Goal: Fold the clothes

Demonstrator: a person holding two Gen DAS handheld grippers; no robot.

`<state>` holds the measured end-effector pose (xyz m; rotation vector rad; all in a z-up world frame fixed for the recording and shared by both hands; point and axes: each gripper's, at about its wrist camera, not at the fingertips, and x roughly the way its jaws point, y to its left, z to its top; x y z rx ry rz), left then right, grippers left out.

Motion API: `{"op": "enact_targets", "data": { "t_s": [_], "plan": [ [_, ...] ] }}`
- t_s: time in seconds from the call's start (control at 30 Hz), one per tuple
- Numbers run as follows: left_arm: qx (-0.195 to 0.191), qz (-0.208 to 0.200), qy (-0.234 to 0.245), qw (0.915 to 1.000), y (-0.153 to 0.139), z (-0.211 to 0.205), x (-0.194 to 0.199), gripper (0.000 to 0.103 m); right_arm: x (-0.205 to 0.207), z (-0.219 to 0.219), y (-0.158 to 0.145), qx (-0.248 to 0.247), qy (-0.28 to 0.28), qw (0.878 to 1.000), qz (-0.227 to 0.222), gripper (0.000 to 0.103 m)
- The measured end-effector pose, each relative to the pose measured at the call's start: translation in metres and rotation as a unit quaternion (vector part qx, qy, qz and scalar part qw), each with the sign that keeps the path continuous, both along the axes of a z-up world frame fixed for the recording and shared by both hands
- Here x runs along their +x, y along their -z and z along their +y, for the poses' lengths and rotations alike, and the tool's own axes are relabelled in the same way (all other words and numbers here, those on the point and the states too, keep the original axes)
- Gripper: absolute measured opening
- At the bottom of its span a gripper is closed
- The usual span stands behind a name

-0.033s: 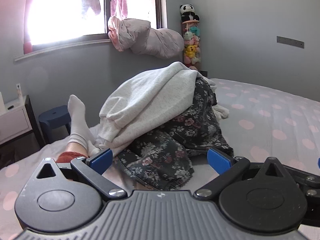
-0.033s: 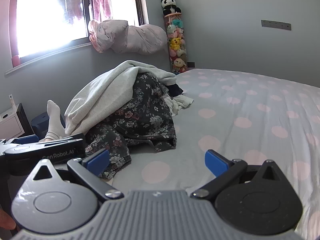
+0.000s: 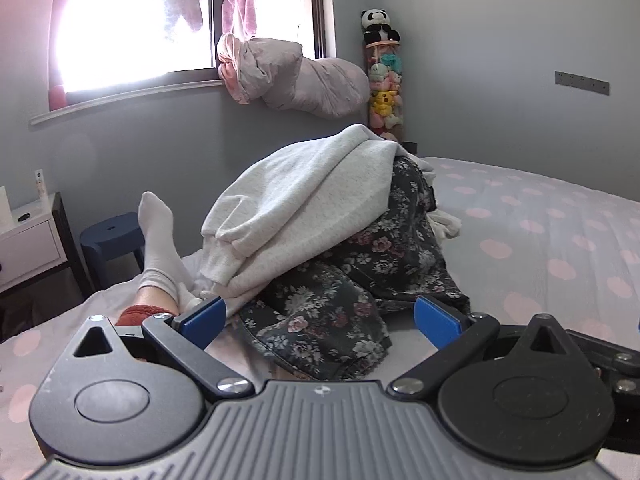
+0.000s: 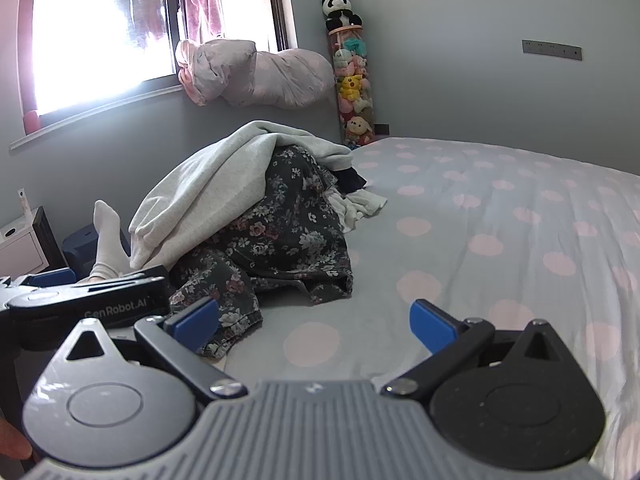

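- While your left gripper (image 3: 318,316) hangs with jaws spread wide and empty, the floral garment (image 3: 340,300) lies just ahead of it.
- Your right gripper (image 4: 314,320) is likewise agape, holding nothing, over the polka-dot bed (image 4: 500,240).
- That grey sweatshirt (image 3: 296,208) drapes over the heap.

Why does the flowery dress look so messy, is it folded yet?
Not folded. The flowery dress lies crumpled in a heap on the bed, half under a white sweatshirt, with both grippers open and empty.
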<state>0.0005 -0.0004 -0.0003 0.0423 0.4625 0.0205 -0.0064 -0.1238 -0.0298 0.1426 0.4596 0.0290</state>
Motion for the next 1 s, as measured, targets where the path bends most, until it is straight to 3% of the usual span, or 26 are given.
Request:
{"op": "enact_targets", "data": {
  "t_s": [0.13,0.5,0.7,1.0],
  "plan": [
    [-0.032,0.01,0.002,0.9994,0.0,0.009,0.002,0.103,0.001,0.001,0.0,-0.002,-0.001,1.0,0.005,0.103],
    [0.01,-0.001,-0.021,0.9997,0.0,0.002,0.0,0.101,0.003,0.003,0.003,-0.001,-0.006,1.0,0.009,0.103],
    [-0.004,0.008,-0.019,0.9998,0.002,0.007,0.002,0.101,0.006,0.006,0.004,-0.002,-0.01,1.0,0.013,0.103],
    [0.005,0.022,-0.025,0.9994,0.006,0.006,0.006,0.1,0.009,0.005,0.006,-0.001,-0.009,1.0,0.021,0.103]
  ]
}}
